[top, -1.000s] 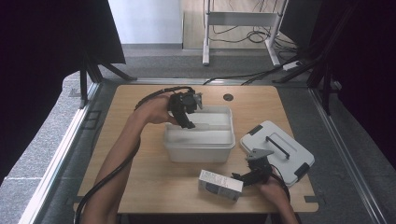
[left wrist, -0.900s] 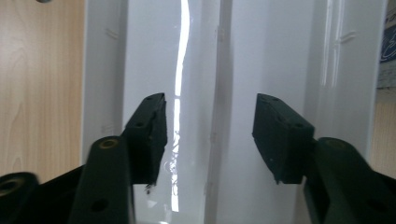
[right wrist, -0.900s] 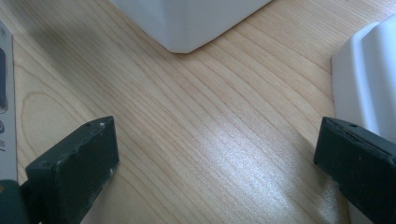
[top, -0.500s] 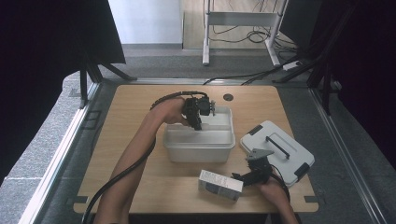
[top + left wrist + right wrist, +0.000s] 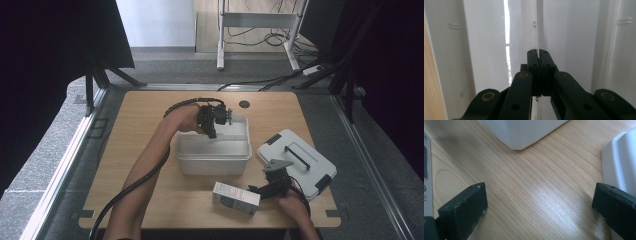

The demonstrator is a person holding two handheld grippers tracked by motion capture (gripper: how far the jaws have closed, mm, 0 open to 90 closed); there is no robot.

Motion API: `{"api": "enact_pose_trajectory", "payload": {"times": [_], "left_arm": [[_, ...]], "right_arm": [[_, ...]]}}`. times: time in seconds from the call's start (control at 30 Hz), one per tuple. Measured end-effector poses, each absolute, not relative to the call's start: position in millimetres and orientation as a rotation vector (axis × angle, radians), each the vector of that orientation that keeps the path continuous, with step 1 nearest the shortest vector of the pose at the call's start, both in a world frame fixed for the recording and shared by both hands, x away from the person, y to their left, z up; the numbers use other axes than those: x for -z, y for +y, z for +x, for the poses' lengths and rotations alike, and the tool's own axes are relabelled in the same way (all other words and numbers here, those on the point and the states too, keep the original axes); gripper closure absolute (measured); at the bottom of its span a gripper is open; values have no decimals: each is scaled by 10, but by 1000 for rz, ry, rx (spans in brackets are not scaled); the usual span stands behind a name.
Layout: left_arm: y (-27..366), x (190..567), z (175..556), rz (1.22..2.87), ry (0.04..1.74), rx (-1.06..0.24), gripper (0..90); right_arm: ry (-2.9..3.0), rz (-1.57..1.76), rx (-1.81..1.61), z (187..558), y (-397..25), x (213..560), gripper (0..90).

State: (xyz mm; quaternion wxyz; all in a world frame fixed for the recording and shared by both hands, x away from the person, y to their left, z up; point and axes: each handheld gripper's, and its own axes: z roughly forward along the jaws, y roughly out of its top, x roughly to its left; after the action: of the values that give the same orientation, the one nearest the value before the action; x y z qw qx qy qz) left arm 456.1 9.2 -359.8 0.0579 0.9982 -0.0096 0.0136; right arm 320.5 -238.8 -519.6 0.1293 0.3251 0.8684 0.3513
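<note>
Over the white plastic bin (image 5: 212, 150), the left tongs (image 5: 212, 131) dipped inside, clenched on nothing.
Beside the bin's near wall lay a small white carton (image 5: 236, 197) on the counter (image 5: 150, 195); the right tongs (image 5: 261, 190) rested released just beside that carton, between it and the bin's white lid (image 5: 295, 155), jaws spread wide over bare wood.
</note>
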Motion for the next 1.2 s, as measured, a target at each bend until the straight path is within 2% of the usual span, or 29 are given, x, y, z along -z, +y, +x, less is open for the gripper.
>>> {"api": "enact_pose_trajectory", "payload": {"times": [0.4,0.67,0.9,1.2], "left_arm": [[99,3528,4559,3003,-22,-72,894],[123,3317,4532,2977,35,-112,893],[231,3135,4517,2974,157,-156,893],[617,3084,4590,2956,415,-170,893]], "right_arm": [[2526,945,-1020,3205,-2389,5195,0],[2526,943,-1019,3205,-2390,5194,0],[2525,943,-1021,3205,-2390,5196,0],[2527,945,-1021,3202,-2390,5195,0]]}}
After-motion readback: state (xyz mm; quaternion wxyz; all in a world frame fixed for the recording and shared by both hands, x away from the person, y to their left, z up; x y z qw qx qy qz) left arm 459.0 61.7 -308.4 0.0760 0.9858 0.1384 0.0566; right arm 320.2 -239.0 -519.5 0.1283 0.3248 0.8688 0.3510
